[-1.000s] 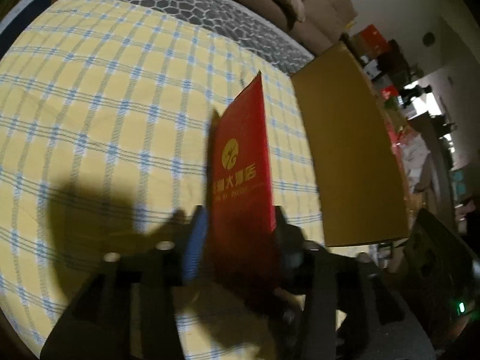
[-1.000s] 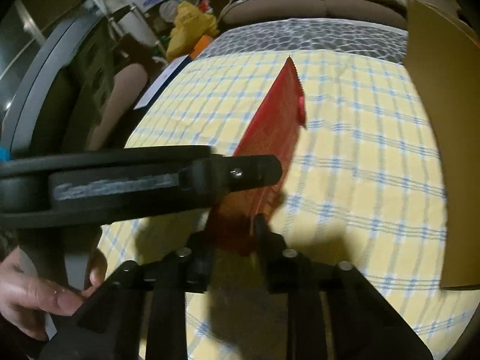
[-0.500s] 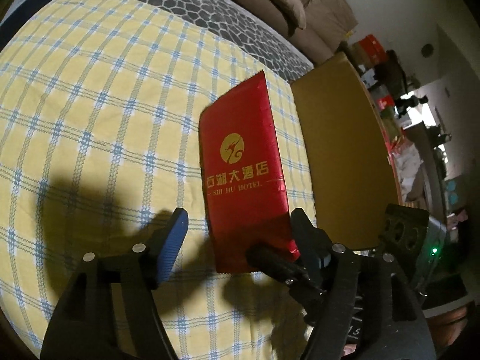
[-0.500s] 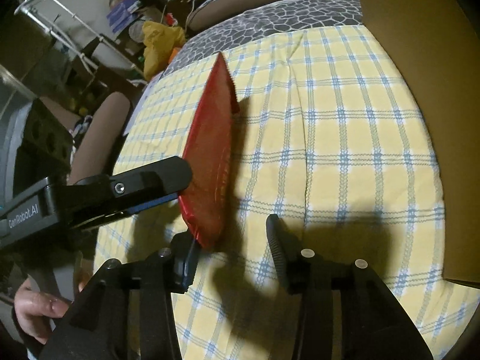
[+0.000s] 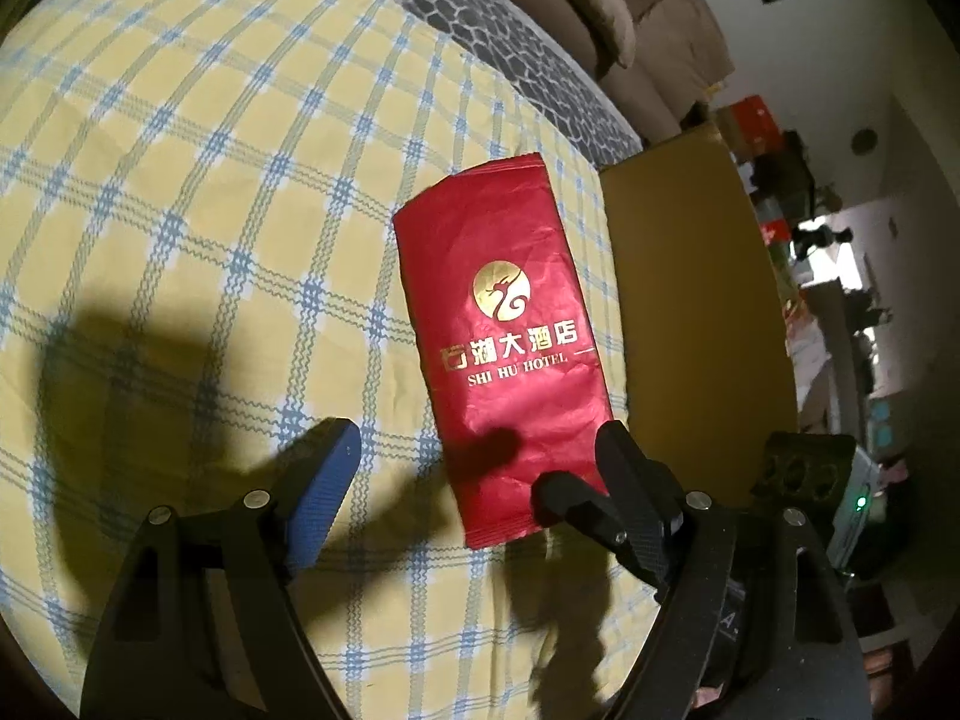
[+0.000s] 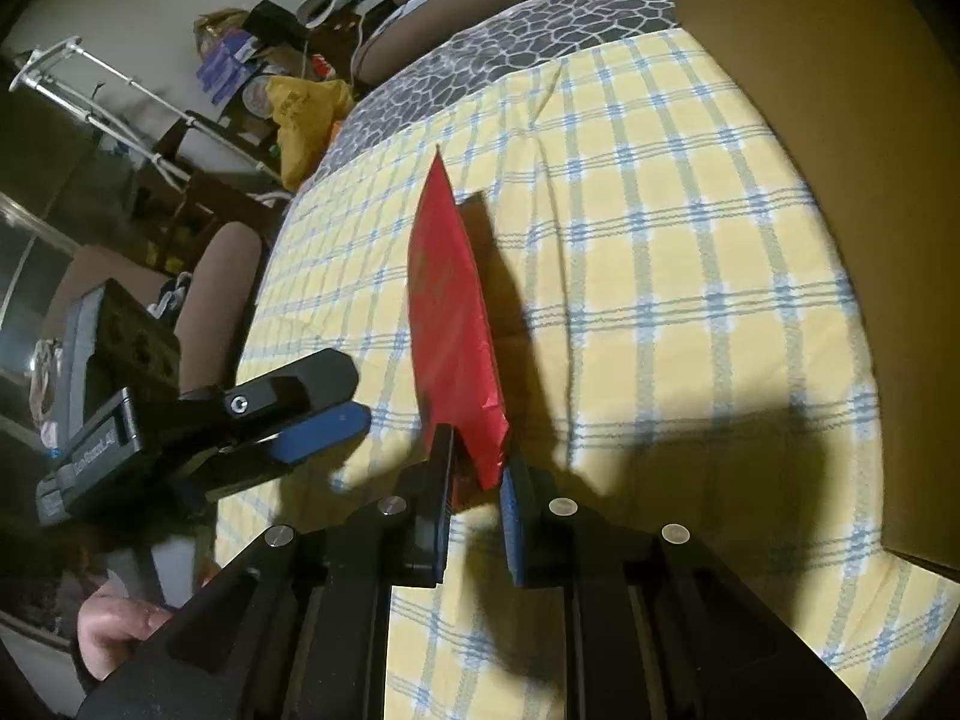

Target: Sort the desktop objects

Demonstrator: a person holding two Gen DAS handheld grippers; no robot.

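Observation:
A red packet (image 5: 510, 330) printed with gold "SHI HU HOTEL" hangs above the yellow checked tablecloth (image 5: 180, 180). In the right wrist view it shows edge-on (image 6: 453, 324). My right gripper (image 6: 474, 480) is shut on the packet's near end; one of its fingers also shows in the left wrist view (image 5: 576, 504). My left gripper (image 5: 474, 468) is open, its jaws wide on either side of the packet and not touching it. It also shows at the left of the right wrist view (image 6: 312, 408).
A brown cardboard box (image 5: 696, 312) stands at the table's right side, also seen in the right wrist view (image 6: 840, 60). A grey patterned cover (image 5: 510, 42) and a sofa lie behind. Clutter and a yellow bag (image 6: 300, 114) stand beyond the table's left edge.
My left gripper has opened and let go of the red packet. My right gripper has closed on the packet's near end and now holds it.

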